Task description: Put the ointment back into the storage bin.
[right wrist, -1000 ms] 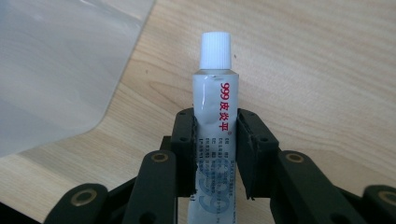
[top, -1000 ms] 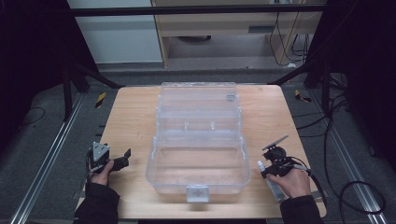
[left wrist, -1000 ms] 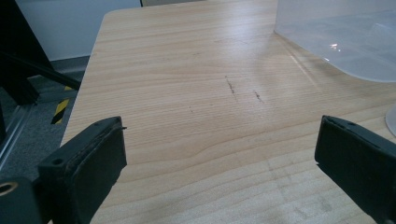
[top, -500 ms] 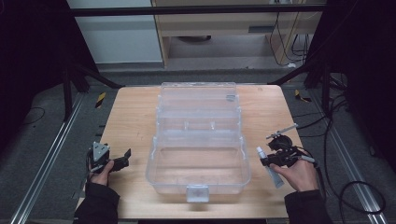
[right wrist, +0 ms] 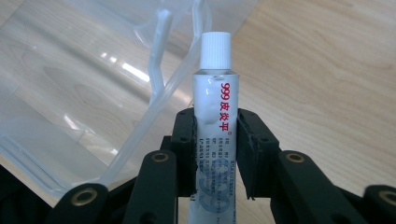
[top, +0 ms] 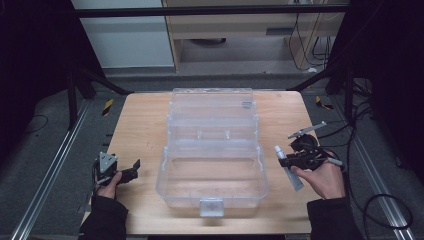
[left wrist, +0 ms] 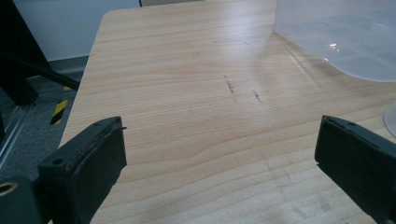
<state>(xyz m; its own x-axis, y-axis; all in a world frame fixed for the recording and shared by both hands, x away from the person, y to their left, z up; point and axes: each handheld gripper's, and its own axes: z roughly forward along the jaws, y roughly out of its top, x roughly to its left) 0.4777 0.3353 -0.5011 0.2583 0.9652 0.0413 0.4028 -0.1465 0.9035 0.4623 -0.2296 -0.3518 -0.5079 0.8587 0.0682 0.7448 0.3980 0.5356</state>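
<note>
Here the right claw [right wrist: 215, 140] is clamped on a white tube [right wrist: 215, 126] with a ribbed white cap and red lettering, details the right gripper view makes plain. In the high view the tube [top: 287, 167] is just a pale stick at centre right, held above the tabletop [top: 140, 125] beside the open clear plastic box [top: 212, 150]. The left claw [top: 131, 169] sits at lower left, its jaws spread wide over bare wood.
</note>
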